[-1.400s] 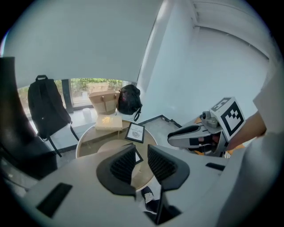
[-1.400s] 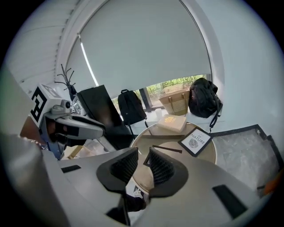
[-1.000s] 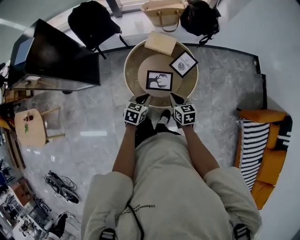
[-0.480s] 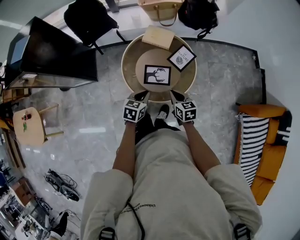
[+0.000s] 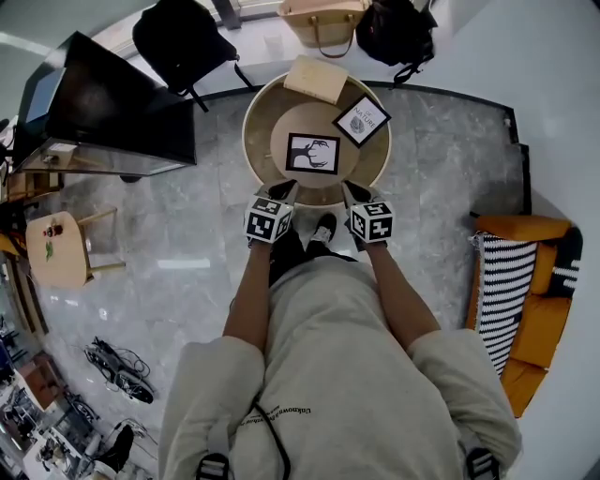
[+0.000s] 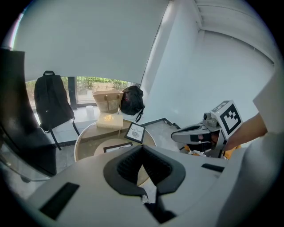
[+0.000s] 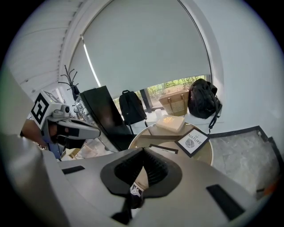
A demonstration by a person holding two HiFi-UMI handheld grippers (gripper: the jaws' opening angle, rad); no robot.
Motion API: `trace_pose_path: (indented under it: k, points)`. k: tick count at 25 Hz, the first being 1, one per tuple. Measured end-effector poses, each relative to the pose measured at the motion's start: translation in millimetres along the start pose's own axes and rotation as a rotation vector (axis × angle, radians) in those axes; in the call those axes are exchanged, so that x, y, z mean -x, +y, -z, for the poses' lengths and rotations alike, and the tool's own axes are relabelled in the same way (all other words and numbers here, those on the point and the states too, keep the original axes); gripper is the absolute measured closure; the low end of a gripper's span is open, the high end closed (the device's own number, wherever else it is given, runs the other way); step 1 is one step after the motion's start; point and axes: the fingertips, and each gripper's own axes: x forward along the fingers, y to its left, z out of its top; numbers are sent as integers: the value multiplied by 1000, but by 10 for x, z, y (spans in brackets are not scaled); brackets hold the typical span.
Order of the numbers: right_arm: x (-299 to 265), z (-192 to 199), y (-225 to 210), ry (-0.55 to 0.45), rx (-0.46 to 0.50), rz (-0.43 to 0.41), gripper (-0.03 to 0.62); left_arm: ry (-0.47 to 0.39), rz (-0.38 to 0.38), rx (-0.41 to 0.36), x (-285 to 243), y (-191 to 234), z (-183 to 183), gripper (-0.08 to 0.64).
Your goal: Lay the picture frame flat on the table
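Jaws first: on my left gripper (image 6: 142, 148) they were pressed together with nothing between them, and my right gripper (image 7: 143, 150) showed the same, tips closed and empty. From the head view, the left gripper (image 5: 284, 192) and the right gripper (image 5: 349, 192) hovered side by side at the near edge of the round table (image 5: 251, 141), both angled downward, each short of the picture frame (image 5: 313, 154) and touching nothing. That frame, black-edged with a dark tree-like print, lay flat on the raised inner disc of the table, between the two grippers and just beyond their tips. Further out, on the lower outer ring to the right, sat a second black frame (image 5: 363, 120) with a leaf print; I could not tell whether it was flat or propped. A pale flat box (image 5: 316, 79) rested on the far rim. Beyond the table stood a black backpack (image 5: 183, 42), a woven handbag (image 5: 323, 21) and another black bag (image 5: 394, 33), and an orange sofa (image 5: 534, 309) sat well off to the right.
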Motion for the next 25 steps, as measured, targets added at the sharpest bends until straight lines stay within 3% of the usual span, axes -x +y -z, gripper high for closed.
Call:
trace_pose_path:
  k: [18,25]
  points:
    - [61,36,-5,14,23,0,560,-24,-74,23,59,112,-46,538]
    - [38,70,48,16,13,-14,560,50,-64,6,39,93,109,538]
